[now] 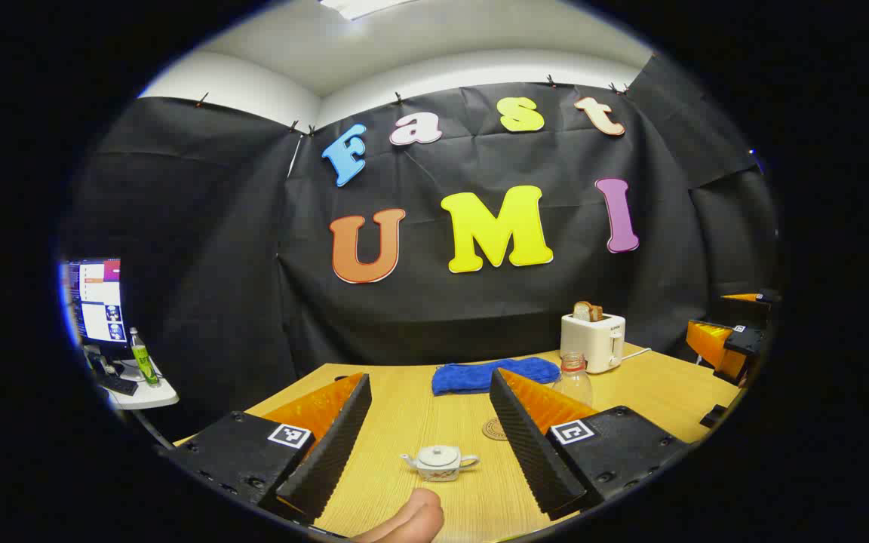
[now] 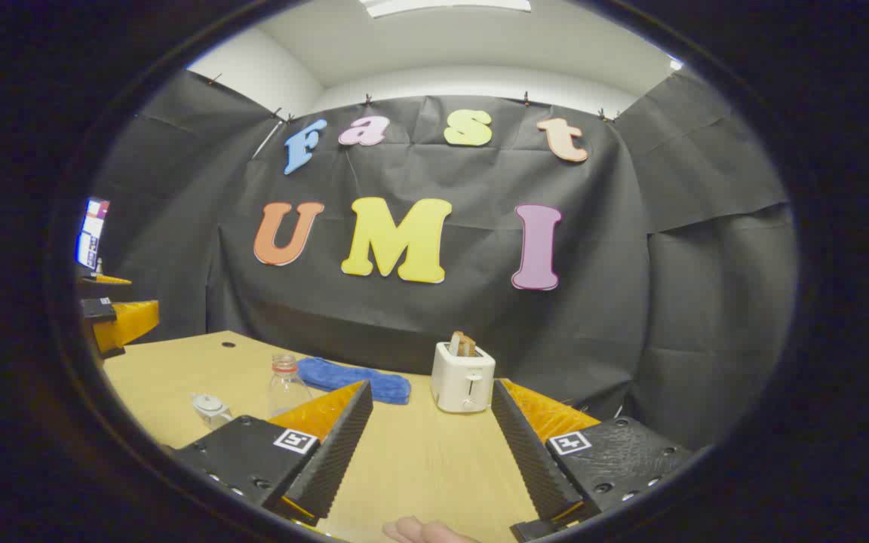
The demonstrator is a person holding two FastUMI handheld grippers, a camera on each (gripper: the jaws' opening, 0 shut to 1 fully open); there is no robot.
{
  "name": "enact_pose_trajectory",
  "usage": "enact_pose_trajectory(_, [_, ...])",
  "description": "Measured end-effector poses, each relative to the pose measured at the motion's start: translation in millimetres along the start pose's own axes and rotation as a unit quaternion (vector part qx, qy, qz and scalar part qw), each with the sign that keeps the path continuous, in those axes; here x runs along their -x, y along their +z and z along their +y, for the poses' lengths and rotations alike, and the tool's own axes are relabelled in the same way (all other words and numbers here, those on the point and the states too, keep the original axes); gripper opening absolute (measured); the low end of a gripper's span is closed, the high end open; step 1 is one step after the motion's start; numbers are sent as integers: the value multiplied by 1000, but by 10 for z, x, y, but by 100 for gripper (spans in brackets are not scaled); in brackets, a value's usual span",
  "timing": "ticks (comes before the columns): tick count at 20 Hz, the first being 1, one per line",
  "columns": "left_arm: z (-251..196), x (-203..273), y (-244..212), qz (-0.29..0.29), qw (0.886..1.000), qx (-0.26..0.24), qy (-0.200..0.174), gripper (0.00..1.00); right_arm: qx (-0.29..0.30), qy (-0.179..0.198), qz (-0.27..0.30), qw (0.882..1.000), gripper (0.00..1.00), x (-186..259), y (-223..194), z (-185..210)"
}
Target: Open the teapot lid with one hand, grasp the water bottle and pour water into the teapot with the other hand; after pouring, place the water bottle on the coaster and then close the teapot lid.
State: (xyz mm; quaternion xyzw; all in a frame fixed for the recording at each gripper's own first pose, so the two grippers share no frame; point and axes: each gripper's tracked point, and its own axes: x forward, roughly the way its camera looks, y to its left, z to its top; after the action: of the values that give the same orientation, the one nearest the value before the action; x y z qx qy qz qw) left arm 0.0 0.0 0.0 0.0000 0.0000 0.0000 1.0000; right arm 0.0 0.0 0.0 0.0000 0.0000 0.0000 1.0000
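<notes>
Both grippers held wide apart and empty above the table (image 1: 419, 407); nothing grasped yet.

The teapot (image 1: 439, 461), lid on, is seen near the front edge, between the fingers of the left gripper (image 1: 427, 434); it is judged small, rigid and fragile, best taken by the lid's knob. The water bottle (image 2: 286, 385), clear with a red collar and no cap seen, stands farther back beside the coaster (image 1: 495, 429); its contents cannot be told. It is judged light and slippery, best gripped mid-body. The right gripper (image 2: 428, 437) faces the toaster (image 2: 462, 376).
</notes>
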Motion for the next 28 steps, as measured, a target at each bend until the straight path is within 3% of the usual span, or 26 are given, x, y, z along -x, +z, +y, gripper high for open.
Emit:
enact_pose_trajectory(9, [38, -146, -248, 38, 999, 2, 5, 99, 15, -25, 11, 999, 95, -88, -66, -135])
enact_pose_trajectory(19, [23, -351, -381, 38, 999, 27, -12, 99, 34, -16, 19, 999, 97, -100, -100, -117])
enact_pose_trajectory(24, [30, -682, -856, 76, 995, 57, -16, 99, 45, -17, 23, 999, 95, -118, -158, -110])
enact_pose_trajectory(28, [-96, -824, -1139, 86, 996, 25, -27, 98, 49, -17, 31, 998, 97, -164, -216, -80])
